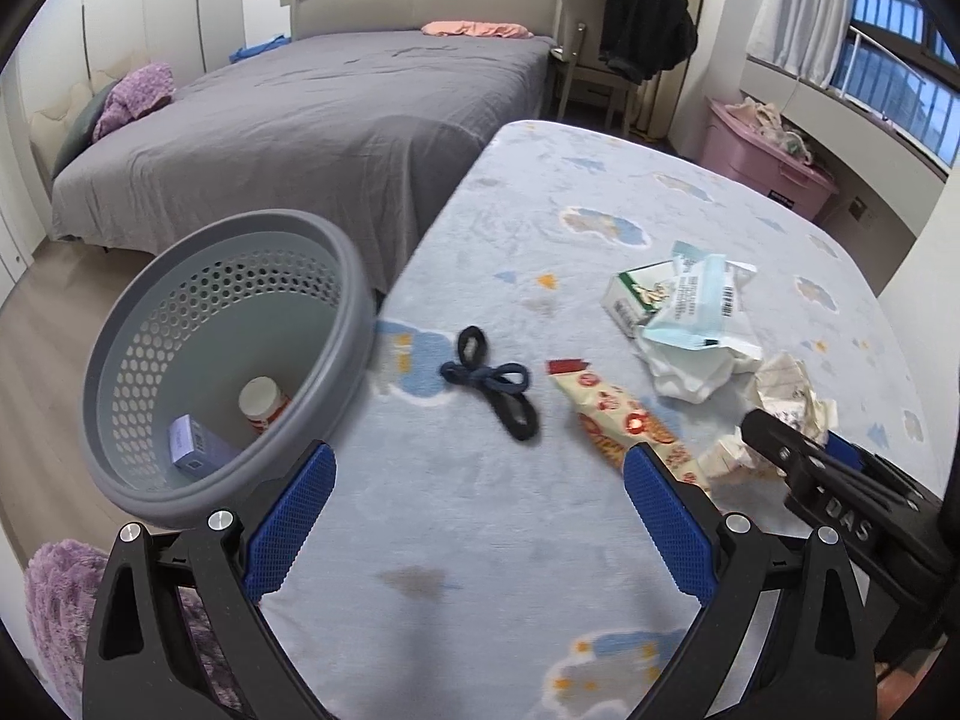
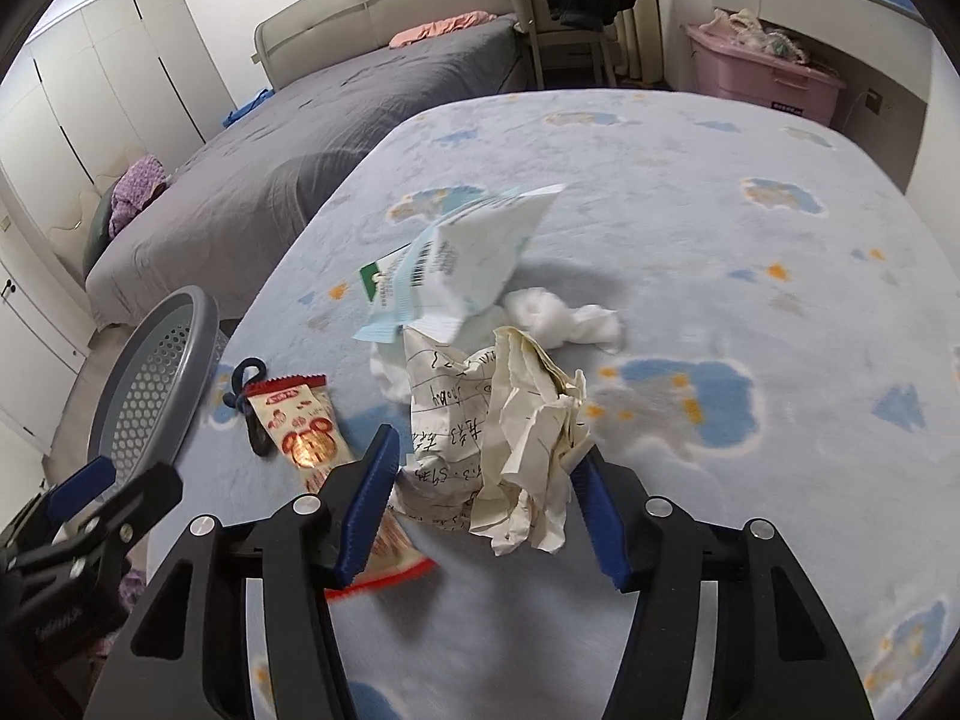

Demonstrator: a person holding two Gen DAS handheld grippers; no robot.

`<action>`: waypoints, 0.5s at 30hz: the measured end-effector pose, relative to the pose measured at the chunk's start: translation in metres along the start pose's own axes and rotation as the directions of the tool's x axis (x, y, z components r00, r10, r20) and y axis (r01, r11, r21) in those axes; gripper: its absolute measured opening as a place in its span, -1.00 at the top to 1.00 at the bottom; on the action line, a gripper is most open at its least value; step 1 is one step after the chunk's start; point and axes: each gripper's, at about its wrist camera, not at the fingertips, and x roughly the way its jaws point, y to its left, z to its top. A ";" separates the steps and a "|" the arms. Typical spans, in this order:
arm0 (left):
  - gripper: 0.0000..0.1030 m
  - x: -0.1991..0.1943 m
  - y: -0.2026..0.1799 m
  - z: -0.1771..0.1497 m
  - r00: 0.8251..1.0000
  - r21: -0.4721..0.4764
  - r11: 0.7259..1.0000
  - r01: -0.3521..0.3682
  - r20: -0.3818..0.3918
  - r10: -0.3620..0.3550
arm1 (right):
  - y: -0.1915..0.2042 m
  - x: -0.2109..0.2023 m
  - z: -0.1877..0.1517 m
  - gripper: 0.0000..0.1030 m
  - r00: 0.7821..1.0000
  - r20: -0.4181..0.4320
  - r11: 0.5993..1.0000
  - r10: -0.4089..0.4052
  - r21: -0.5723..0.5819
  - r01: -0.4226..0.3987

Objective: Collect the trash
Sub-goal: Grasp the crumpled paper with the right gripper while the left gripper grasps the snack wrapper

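A crumpled written paper (image 2: 498,420) lies on the light-blue cloud-print table cover (image 2: 720,240). My right gripper (image 2: 486,474) is around it, with both blue pads touching its sides. Beyond the paper are white tissue (image 2: 564,312) and a blue-white packet (image 2: 456,264). To its left is a red-and-cream snack wrapper (image 2: 306,426). My left gripper (image 1: 480,480) hangs open over bare cloth with nothing between its fingers. The grey perforated basket (image 1: 357,300) stands at the table's left edge. It holds a white-capped bottle (image 1: 264,405) and a purple box (image 1: 198,450).
A dark blue cord (image 1: 492,384) lies between the basket and the wrapper (image 1: 624,420). A green-white carton (image 1: 630,294) sits under the packet. A grey bed (image 1: 300,120), a chair with a black garment (image 1: 642,24) and a pink bin (image 1: 762,162) stand behind the table.
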 end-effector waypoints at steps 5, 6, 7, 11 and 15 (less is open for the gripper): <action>-0.84 0.004 -0.018 0.001 1.000 0.019 1.000 0.014 -0.011 -0.014 | -0.021 -0.018 -0.010 -0.09 0.999 0.020 1.000 -0.028 0.015 0.027; -0.84 0.006 -0.022 0.000 1.000 0.020 1.000 0.018 -0.016 -0.018 | -0.027 -0.021 -0.012 -0.09 0.999 0.024 0.999 -0.034 0.021 0.033; -0.84 0.008 -0.026 0.001 1.000 0.019 1.000 0.022 -0.022 -0.022 | -0.030 -0.023 -0.013 -0.09 0.999 0.027 0.999 -0.039 0.025 0.038; -0.84 0.018 -0.042 0.000 0.999 0.013 0.999 0.031 -0.042 -0.031 | -0.051 -0.033 -0.023 -0.09 0.998 0.036 0.997 -0.054 0.050 0.053; -0.84 0.031 -0.056 0.000 0.998 0.015 1.000 0.023 -0.065 -0.022 | -0.066 -0.038 -0.028 -0.09 0.998 0.047 0.996 -0.048 0.083 0.044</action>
